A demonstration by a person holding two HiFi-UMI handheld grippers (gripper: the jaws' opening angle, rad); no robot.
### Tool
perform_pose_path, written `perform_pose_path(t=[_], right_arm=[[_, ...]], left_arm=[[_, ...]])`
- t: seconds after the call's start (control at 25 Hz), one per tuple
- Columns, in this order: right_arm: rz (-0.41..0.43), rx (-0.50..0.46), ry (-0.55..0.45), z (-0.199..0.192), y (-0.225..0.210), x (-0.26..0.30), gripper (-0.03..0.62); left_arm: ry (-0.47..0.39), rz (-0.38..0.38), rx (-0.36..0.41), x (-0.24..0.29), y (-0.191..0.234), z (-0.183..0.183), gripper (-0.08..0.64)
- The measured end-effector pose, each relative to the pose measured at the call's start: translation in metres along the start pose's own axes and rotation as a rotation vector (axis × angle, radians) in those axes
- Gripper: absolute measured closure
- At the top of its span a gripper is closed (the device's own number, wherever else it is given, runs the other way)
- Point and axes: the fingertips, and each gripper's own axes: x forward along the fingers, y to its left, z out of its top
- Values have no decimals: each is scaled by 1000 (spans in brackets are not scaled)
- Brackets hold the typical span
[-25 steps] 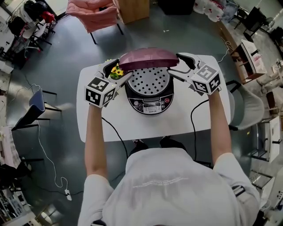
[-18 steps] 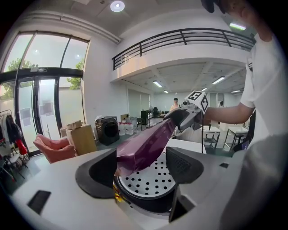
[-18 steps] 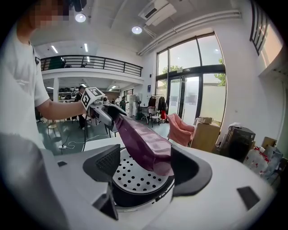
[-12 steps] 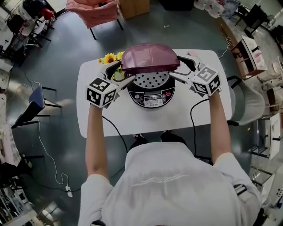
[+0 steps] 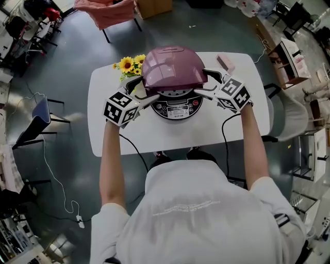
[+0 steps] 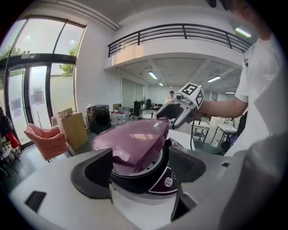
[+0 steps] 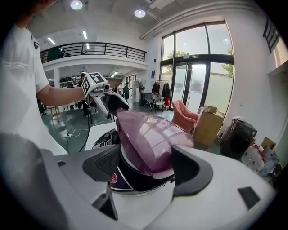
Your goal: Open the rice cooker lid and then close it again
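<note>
The rice cooker (image 5: 177, 106) stands near the middle of a white table (image 5: 118, 139). Bare tabletop lies in front of it, towards the person, and to either side out to the rounded edges. Its purple lid (image 5: 172, 64) is lowered most of the way, and both gripper views show its front edge raised a little off the dark body, with the pale inner rim visible in the gap. The left gripper (image 5: 144, 88) flanks the cooker's left side, its jaws wide apart after just opening further; the lid's edge and the body lie between them, with no clamping. The right gripper (image 5: 202, 83) mirrors it on the cooker's right side, jaws likewise spread around the lid's edge and gripping nothing. I cannot tell whether any pad touches the lid. Yellow sunflowers (image 5: 128, 65) stand just behind the cooker's left, close to the left gripper. A small pink object (image 5: 225, 62) lies behind its right. Black cables (image 5: 132, 150) hang off the near table edge. A blue chair (image 5: 43, 112) stands well to the cooker's left, and a pink chair (image 5: 105, 11) stands far behind it.
</note>
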Motion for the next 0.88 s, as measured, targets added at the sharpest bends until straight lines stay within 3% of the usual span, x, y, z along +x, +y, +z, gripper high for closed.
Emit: perform_pose_path(t=[0.48, 0.88], right_arm=[[25, 53, 13, -25, 15, 13, 232], [33, 113, 31, -41, 16, 21, 235]], left_arm=[[38, -41, -48, 8, -9, -29, 167], [122, -73, -23, 18, -15, -49, 167]])
